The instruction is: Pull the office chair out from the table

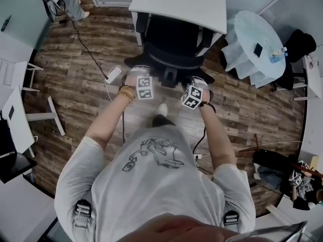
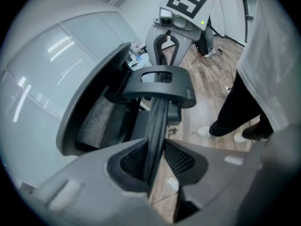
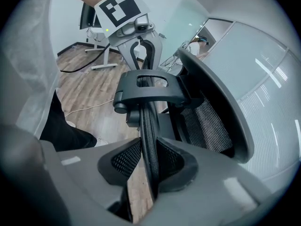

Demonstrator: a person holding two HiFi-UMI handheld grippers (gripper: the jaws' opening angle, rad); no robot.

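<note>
The black mesh-backed office chair [image 1: 171,42] stands on the wood-plank floor [image 1: 91,79], its seat tucked under the white rectangular surface [image 1: 186,4]. The left tongs [image 2: 153,171] are clamped on the thin dark rim [image 2: 157,121] of the chair's backrest. The right tongs [image 3: 149,166] are clamped on the same rim. The 2 grip it side by side, near each other.
</note>
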